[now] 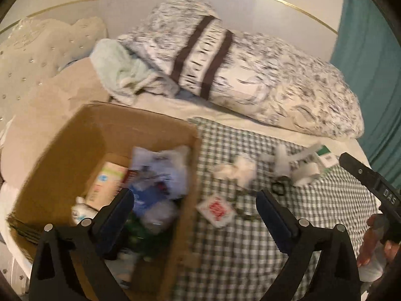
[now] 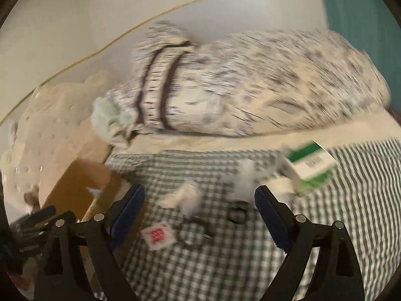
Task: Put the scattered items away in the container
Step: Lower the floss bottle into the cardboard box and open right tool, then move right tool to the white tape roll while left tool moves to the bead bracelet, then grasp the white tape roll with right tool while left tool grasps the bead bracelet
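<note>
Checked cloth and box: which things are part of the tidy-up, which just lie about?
Job:
cardboard box
red-printed sachet
crumpled tissue
green-and-white carton
black clip

Lying about:
patterned pillow
mint towel
beige cushion

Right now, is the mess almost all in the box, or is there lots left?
Partly done. The cardboard box already holds several packets and wrappers. Nothing is in hand: the left gripper and right gripper are both open and empty. Left on the checked cloth: a white sachet with red print, crumpled tissues, a green-and-white carton and a small dark object.
</note>
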Motion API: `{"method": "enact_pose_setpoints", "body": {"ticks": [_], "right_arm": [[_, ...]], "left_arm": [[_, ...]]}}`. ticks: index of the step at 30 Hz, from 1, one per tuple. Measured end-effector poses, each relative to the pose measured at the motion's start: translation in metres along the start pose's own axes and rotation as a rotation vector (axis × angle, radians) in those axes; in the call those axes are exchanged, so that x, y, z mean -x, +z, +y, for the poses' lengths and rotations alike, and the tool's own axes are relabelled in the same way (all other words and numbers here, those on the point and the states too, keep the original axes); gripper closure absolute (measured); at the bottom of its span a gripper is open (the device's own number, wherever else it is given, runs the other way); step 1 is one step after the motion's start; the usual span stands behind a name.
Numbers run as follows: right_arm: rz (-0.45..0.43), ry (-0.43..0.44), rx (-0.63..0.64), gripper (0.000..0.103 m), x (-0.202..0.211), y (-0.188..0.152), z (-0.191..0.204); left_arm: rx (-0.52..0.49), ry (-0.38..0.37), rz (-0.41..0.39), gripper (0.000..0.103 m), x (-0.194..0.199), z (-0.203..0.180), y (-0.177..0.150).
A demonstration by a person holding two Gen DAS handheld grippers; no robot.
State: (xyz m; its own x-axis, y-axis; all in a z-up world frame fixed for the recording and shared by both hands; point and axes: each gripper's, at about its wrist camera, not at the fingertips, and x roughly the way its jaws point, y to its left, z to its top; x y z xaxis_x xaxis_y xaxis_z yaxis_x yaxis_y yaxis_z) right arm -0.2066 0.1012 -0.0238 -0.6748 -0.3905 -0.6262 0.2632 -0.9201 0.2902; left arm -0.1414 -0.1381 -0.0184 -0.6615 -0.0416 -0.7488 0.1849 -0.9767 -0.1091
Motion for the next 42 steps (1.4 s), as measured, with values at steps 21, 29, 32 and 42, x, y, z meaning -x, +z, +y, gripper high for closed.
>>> {"method": "enact_pose_setpoints", "body": {"ticks": [21, 29, 32, 42], "right_arm": [[0.060, -0.158, -0.024, 0.013, -0.057, -0.025, -0.078], [0.104, -0.157, -0.064, 0.013, -0.102, -0.020, -0.082], [0.107, -0.173, -0.056, 0.013, -0.113, -0.019, -0.081], [0.150, -0.187, -0.079, 0.013, -0.146, -0.018, -0.087]], "left_arm": [[-0.180, -0.050, 0.153, 0.000, -0.119, -0.116, -0.044], [-0.118, -0.048, 0.216, 0.000, -0.170, -0.097, -0.045], [-0.111, -0.056, 0.221, 0.000, -0.183, -0.094, -0.046], [-0.190, -0.057, 0.216, 0.000, -0.206, -0.101, -0.055]]}}
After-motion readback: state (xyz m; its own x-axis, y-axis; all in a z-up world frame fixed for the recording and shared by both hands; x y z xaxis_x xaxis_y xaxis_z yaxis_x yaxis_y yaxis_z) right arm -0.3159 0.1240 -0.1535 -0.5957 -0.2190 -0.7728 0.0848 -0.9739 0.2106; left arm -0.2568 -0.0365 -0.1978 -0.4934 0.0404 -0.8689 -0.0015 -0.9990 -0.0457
